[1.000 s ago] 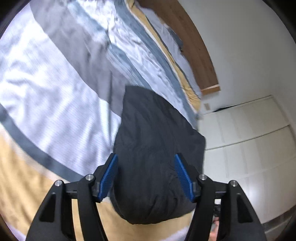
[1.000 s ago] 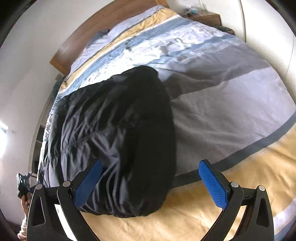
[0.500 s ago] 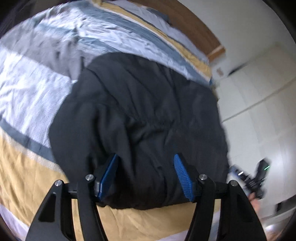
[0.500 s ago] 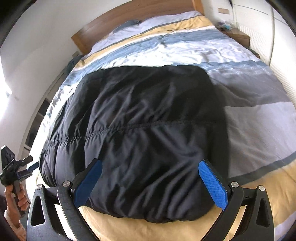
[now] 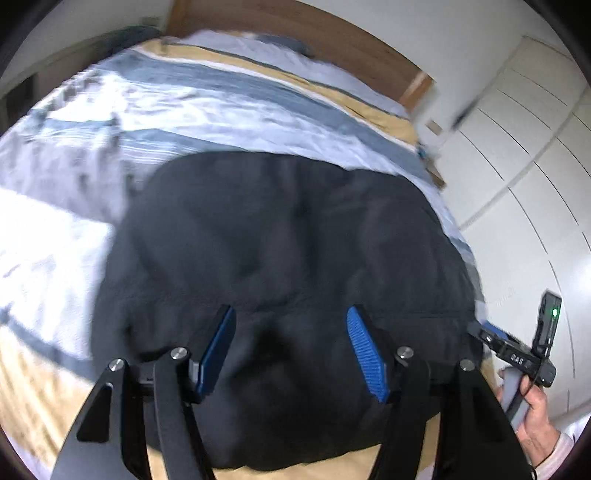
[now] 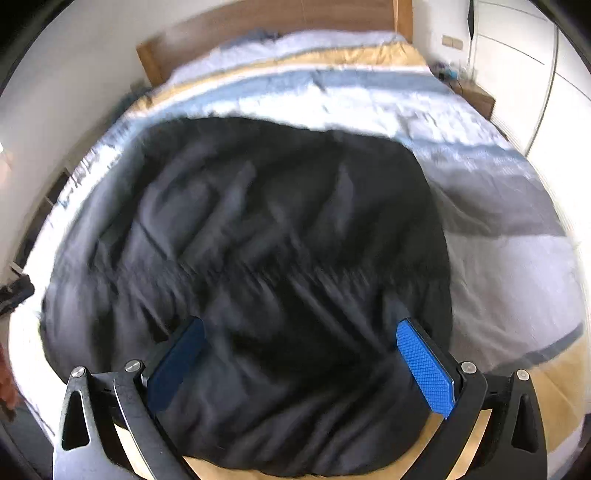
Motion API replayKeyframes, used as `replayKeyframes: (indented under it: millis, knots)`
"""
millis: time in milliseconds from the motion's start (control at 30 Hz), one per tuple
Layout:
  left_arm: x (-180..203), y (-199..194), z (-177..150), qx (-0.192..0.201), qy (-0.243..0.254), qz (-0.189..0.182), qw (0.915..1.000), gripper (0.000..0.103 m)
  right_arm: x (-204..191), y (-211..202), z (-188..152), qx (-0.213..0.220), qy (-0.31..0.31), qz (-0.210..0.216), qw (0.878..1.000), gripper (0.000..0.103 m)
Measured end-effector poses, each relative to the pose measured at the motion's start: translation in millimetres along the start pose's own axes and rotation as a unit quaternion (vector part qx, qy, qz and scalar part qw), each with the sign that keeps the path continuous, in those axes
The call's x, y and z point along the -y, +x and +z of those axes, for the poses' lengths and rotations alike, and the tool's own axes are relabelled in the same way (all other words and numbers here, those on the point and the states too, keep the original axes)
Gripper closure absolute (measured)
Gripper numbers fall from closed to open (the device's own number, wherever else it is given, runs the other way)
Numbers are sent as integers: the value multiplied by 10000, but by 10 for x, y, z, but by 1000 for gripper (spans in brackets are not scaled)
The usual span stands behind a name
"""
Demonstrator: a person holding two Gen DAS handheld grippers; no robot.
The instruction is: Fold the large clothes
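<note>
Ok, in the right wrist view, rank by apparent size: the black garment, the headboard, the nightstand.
1. Black garment, fills most of the frame, though it is nearest the camera.
2. Headboard.
3. Nightstand, far and smallest.

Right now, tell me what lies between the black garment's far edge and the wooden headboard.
Only striped bedding: white, blue and yellow bands run between the black garment and the headboard. The right wrist view shows it best.

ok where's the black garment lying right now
The black garment lies spread on the striped bedspread at the foot end of the bed, far from the wooden headboard, filling the centre of both wrist views.
</note>
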State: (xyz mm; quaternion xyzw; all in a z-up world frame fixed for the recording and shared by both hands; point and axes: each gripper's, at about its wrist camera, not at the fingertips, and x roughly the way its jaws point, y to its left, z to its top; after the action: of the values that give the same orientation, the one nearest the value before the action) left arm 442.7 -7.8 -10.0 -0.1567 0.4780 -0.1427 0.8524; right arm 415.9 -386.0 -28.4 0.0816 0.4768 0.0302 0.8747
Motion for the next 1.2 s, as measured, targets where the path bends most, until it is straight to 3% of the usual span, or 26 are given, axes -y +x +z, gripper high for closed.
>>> replayKeyframes:
  millis: [167, 367, 533, 667, 800, 1000, 1100, 1200]
  knots:
    - [313, 584, 30, -175, 260, 41, 9995, 42, -321, 313, 85, -93, -332, 199, 9992, 0]
    - [599, 1066, 520, -7, 437, 91, 9990, 42, -450, 736, 448, 69, -530, 102, 9985, 0]
    - [644, 1623, 968, -223, 417, 454, 9979, 42, -350, 1118, 826, 24, -382, -26, 9993, 0]
    - [394, 1885, 1250, -319, 173, 540, 9979, 41, -43, 1260, 1027, -20, -152, -178, 9997, 0]
    - [40, 1855, 1392, -295, -99, 527, 9981, 41, 467, 1347, 1128, -90, 6, -510, 9987, 0]
    - [-639, 1680, 1595, -388, -722, 1270, 9885, 41, 1144, 1435, 1167, -547, 649, -1048, 9909, 1]
    - [-747, 1371, 1558, -202, -713, 1368, 9878, 41, 1236, 1222, 1137, -484, 615, -1496, 9856, 1]
    - [-605, 976, 1316, -32, -448, 1192, 9919, 41, 1103, 892, 1055, -223, 433, -1431, 9885, 1]
